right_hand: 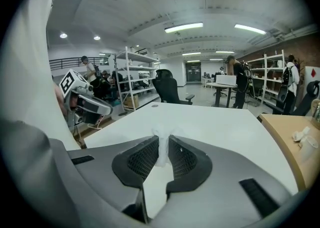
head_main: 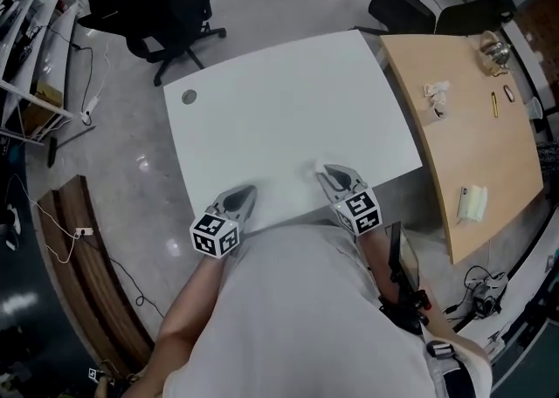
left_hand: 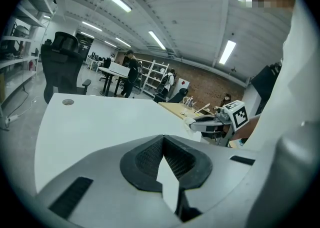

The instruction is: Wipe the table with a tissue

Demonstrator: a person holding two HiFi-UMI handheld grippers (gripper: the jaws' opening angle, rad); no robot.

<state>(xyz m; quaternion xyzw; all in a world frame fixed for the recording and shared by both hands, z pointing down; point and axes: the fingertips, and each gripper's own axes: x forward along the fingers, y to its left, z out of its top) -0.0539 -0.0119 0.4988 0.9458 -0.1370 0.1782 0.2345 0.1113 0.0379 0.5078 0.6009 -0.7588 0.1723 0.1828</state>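
Two grey hand-held grippers sat at the near edge of the white rectangular table, close against the person's body. The left gripper had its jaws pressed together with nothing between them. The right gripper was clenched on the one crumpled white tissue, which stuck out past its jaw tips, pointing away from the person. The tissue lay low over the tabletop just inside the near edge; whether it actually touched the surface could not be told.

Nearly all the bare tabletop stretched ahead of the tissue and to its left, so any wiping stroke would probably have to push forward or sweep leftward. Only the right gripper could make it, since the left one stood apart on the other side, empty.

Farther off, one round grey cap sat near the far left corner. One tan wooden table adjoined on the right, and several black office chairs stood beyond.
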